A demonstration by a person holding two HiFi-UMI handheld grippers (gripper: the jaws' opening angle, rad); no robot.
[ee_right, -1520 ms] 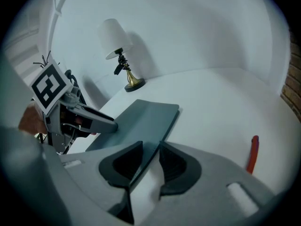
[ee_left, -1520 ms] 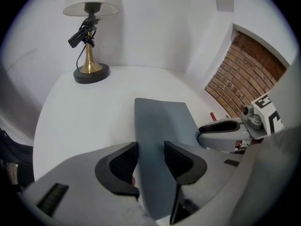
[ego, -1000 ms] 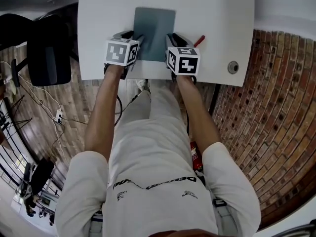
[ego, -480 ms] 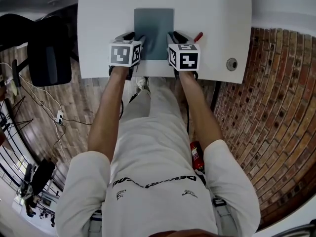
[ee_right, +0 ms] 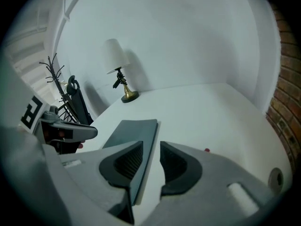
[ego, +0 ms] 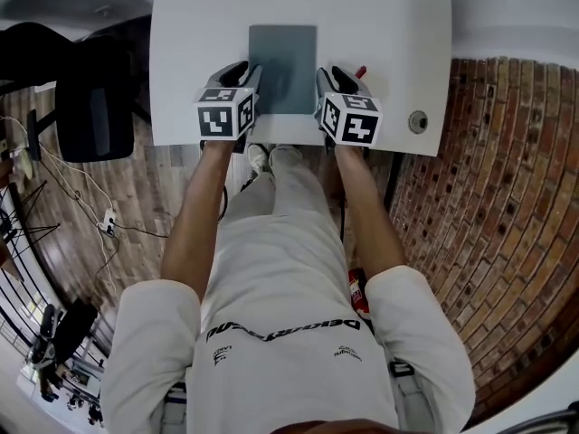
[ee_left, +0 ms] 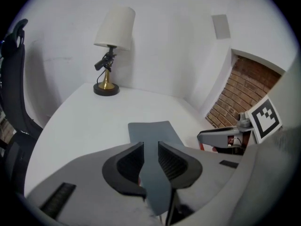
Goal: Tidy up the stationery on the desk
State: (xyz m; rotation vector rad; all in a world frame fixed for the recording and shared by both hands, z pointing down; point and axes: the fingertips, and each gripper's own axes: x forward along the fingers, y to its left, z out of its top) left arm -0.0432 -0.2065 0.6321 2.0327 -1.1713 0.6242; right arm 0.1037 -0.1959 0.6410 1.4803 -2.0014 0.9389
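Home office: white desk (ego: 398, 25), table lamp (ee_left: 113, 48), black swivel chair (ego: 89, 107), brick wall (ee_left: 244, 86).

"Where's there room on the table (ego: 389, 25)?"

"Beyond the notebook (ego: 282, 52) it's bare up to a lamp (ee_left: 111, 51) at the far end. The right strip is open too, apart from a red pen (ego: 360, 70)."

"And the middle?"

"Blocked. The left hand-held gripper (ego: 246, 72) clamps the notebook's left edge and the right hand-held gripper (ego: 326, 75) its right edge. A chair (ego: 90, 107) stands off the table's left side."
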